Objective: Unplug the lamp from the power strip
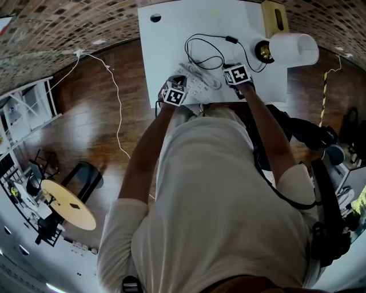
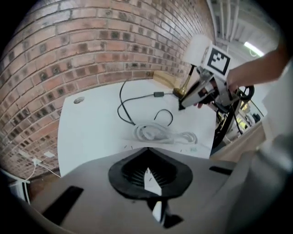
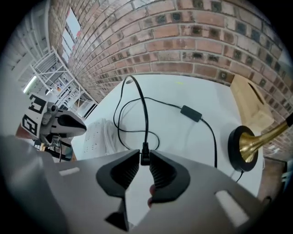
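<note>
A white power strip (image 1: 197, 83) with its coiled white cable lies on the white table (image 1: 166, 40). In the right gripper view the strip (image 3: 98, 135) sits to the left. My right gripper (image 3: 144, 153) is shut on the lamp's black plug (image 3: 145, 160), held over the table away from the strip. The black cord (image 3: 144, 114) loops off past an inline switch (image 3: 191, 113) to the lamp's brass base (image 3: 245, 148). My left gripper (image 2: 147, 151) is shut and empty, hovering near the strip (image 2: 158, 132). In the head view, the left gripper (image 1: 177, 80) and right gripper (image 1: 233, 66) flank the strip.
The lamp's white shade (image 1: 294, 48) lies at the table's far right, beside a wooden box (image 1: 274, 17). A brick wall runs behind the table. A white cable (image 1: 117, 109) trails over the wooden floor at the left, and a chair (image 1: 309, 134) stands at the right.
</note>
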The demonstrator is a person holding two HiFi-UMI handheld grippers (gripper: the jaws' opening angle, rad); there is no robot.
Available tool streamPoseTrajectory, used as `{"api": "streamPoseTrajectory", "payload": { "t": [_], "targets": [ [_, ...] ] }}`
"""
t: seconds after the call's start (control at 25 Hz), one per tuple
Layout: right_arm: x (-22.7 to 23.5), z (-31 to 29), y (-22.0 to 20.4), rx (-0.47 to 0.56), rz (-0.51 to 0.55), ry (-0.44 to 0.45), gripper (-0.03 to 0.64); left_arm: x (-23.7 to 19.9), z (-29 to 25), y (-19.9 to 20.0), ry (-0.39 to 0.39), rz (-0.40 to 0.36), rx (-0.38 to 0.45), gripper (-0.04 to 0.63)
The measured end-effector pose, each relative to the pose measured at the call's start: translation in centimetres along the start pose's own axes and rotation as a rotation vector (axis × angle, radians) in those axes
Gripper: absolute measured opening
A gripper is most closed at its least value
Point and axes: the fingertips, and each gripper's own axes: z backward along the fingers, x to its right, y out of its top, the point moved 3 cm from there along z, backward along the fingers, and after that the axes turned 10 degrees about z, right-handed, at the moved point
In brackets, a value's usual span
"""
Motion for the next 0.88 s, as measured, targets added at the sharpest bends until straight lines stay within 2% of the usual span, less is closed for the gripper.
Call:
{"api": "streamPoseTrajectory", "payload": {
  "t": [0.2,0.36,0.48,0.64,0.88],
  "targets": [
    [1.0,1.5,0.3,0.082,0.057,-0.06,0.132,2.3,3.4,2.9,-0.08,0.152,0.164,0.005],
    [0.6,4.2,1.7,0.178,0.15,-0.09,0.155,3.4,6.5,4.7,-0.116,0.248,0.259,0.005],
    [-0.2,7.5,4.1,0.288,0.203,-0.107,0.156,3.3,9.1,6.0,-0.136,0.32,0.354,0.005],
    [0.1,12.7,6.8,0.427,0.273,-0.152,0.155,3.7,11.5,8.6,-0.153,0.355,0.475,0.005],
    [-0.8,19.4,10.3,0.539,0.387,-0.193,0.155,3.9,16.4,12.1,-0.169,0.381,0.613,0.005]
  ]
}}
